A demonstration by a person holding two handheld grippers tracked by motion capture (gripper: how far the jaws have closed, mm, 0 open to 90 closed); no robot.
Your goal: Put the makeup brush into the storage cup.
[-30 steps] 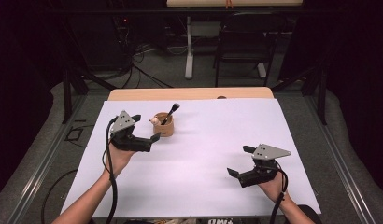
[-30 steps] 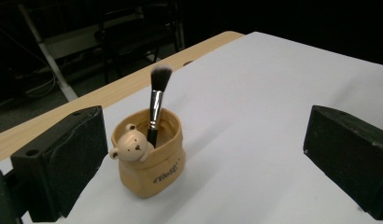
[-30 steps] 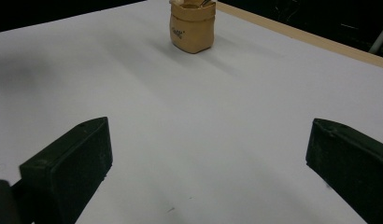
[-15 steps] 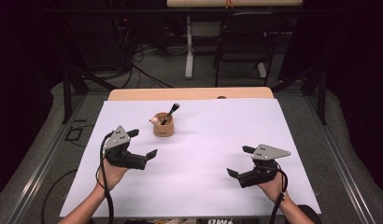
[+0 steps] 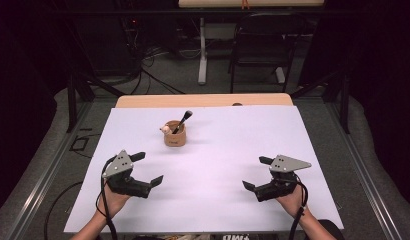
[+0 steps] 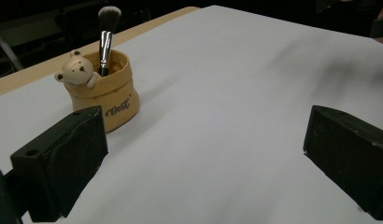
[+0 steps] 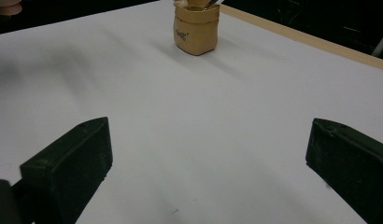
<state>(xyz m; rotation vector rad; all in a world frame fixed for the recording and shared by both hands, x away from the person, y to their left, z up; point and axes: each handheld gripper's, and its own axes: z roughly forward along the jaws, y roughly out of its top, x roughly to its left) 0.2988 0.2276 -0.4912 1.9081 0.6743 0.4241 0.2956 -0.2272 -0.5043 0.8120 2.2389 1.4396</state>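
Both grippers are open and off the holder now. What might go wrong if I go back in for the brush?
The brush leans loosely in the bear-faced holder, so an off-centre grab may lever the small holder over. The left gripper sits nearest, jaws wide: closing in low could shove the holder across the smooth white table cover. The right gripper is farther off.

- A white sheet [image 5: 253, 150] covers the table under both grippers; a strip of bare wood [image 5: 203, 100] shows along the edge farthest from them.
- Beyond that far edge lies grey floor [image 5: 168, 75] with loose black cables [image 5: 143, 70].
- A dark chair [image 5: 258, 55] stands farther back, beside a white table leg [image 5: 202, 50].
- The surroundings to either side are dark, black curtains [image 5: 378, 75].
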